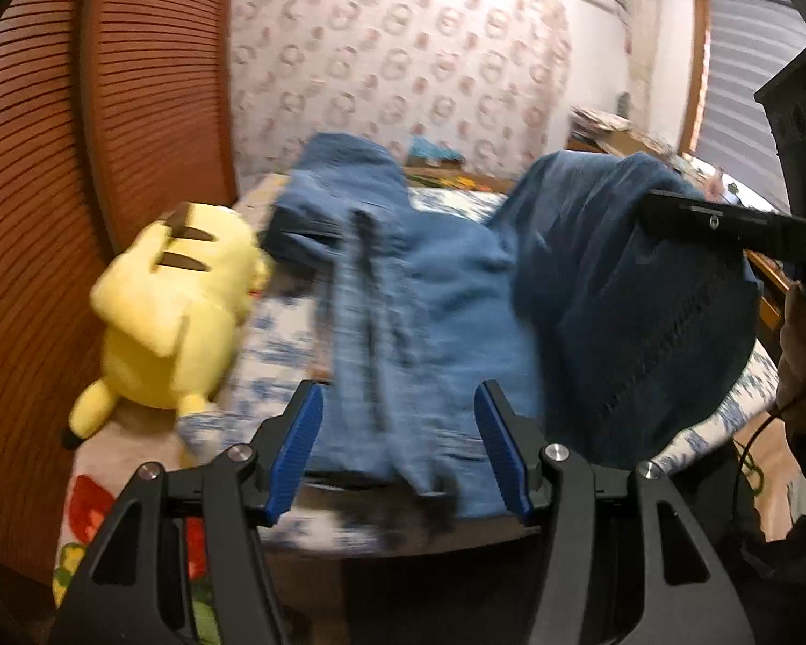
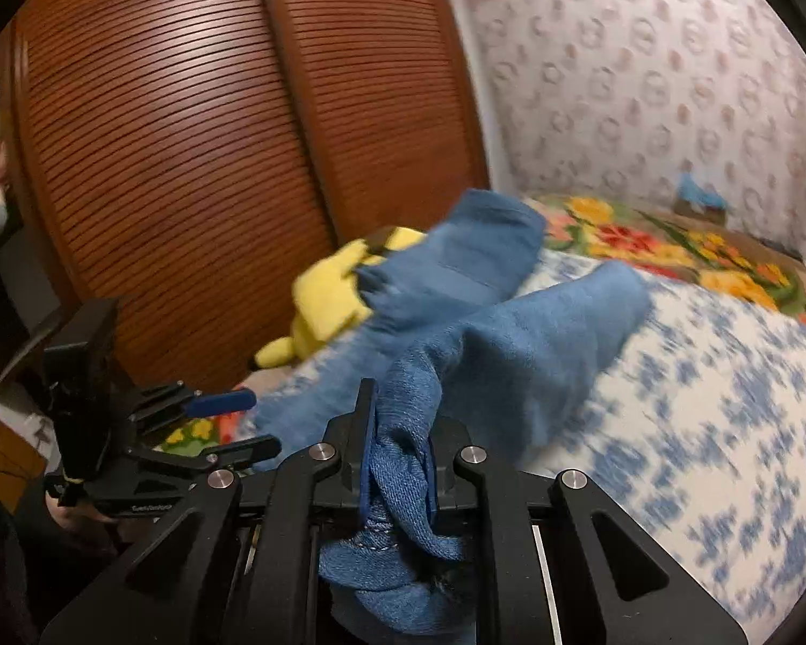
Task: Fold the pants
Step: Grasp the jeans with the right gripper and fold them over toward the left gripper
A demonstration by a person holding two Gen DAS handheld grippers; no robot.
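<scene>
The pants [image 2: 457,322], blue denim with a woven, slightly fuzzy face, are lying across the bed [image 2: 725,403], filling the centre of both views. In the right wrist view their long axis is running from the lower centre up toward the upper middle of the frame, the two legs splaying apart near the far end, one toward the yellow plush toy [image 2: 328,306]. The right gripper [image 2: 397,462] is clamping narrowly on a bunched fold of the denim at the bottom centre, cloth spilling out behind its jaws. In the left wrist view the left gripper [image 1: 397,451] is standing about half open over the near edge of the pants, its ribbed blue pads [image 1: 295,451] either side of the cloth and seemingly not pressing it, though blur is making that hard to judge. A darker, raised fold is hanging at the right of that frame. The bed cover is white with a blue print.
</scene>
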